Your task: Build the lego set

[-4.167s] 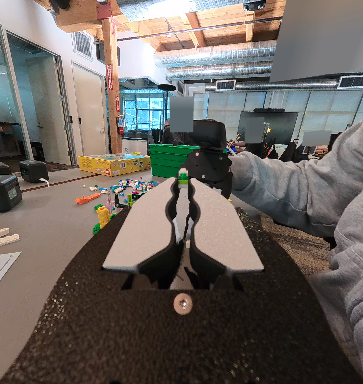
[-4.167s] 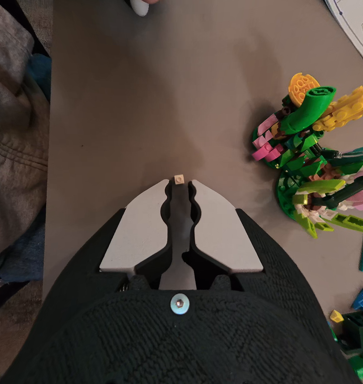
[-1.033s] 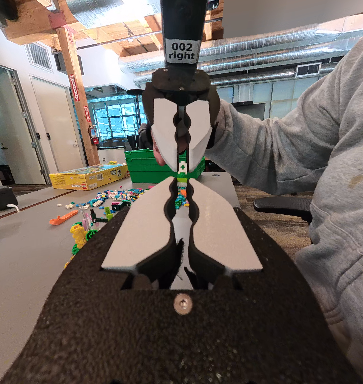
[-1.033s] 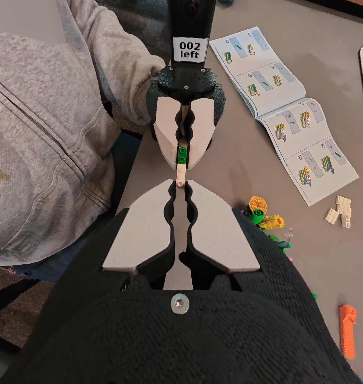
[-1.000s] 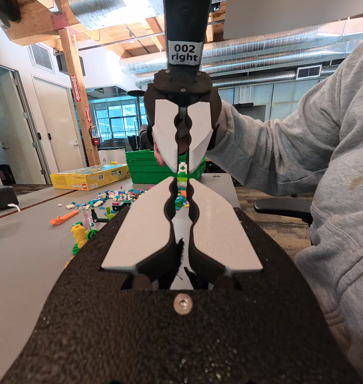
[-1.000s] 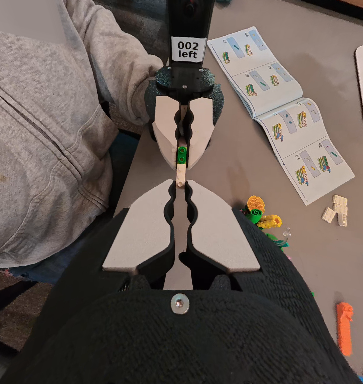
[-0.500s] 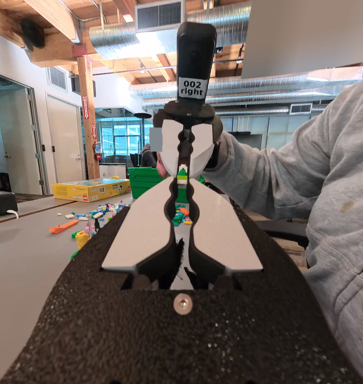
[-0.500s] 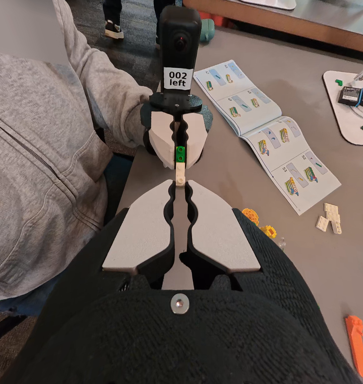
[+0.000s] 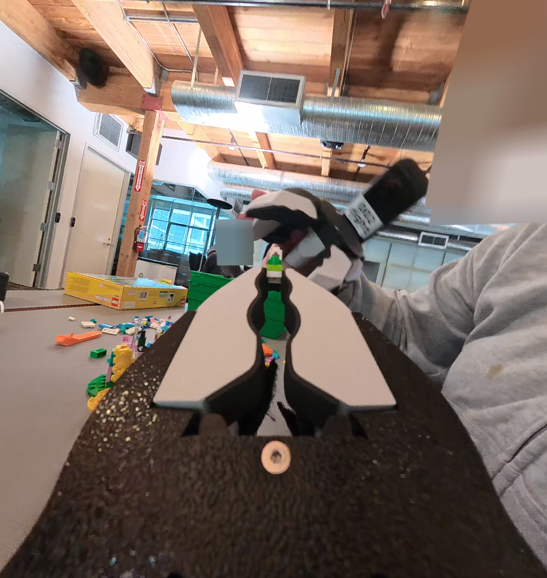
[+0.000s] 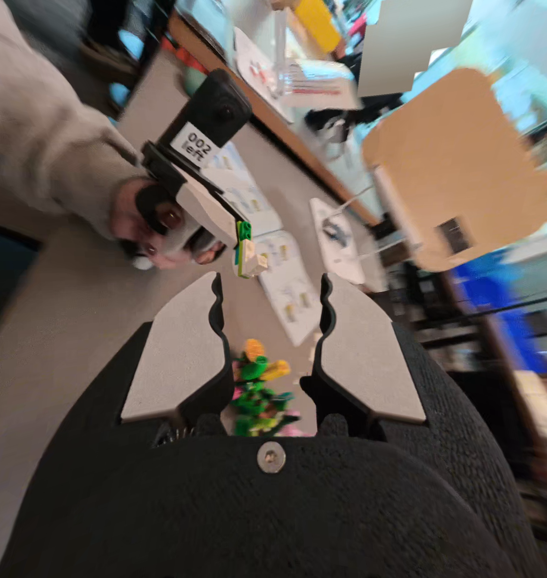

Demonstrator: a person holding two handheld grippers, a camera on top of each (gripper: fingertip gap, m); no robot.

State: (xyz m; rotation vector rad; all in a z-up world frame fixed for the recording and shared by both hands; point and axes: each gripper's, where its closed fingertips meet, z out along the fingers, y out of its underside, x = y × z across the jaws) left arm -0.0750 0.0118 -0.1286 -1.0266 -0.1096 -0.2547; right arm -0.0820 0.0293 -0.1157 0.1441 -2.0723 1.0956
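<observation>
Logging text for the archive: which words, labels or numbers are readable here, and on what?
I do not copy writing; these bear it.
White label on left tool camera.
Blurred label on right tool camera.
Yellow box: print.
Wooden post: red signs.
Booklet: blurred.

Exposed timber ceiling beams (image 9: 119,47) at 11 o'clock; silver ducts (image 9: 369,122) at 1. Wooden post (image 9: 140,194), white doors (image 9: 94,219) at 9. Daylit windows (image 9: 178,225) centre. Grey tabletop (image 9: 31,391) at 8.
</observation>
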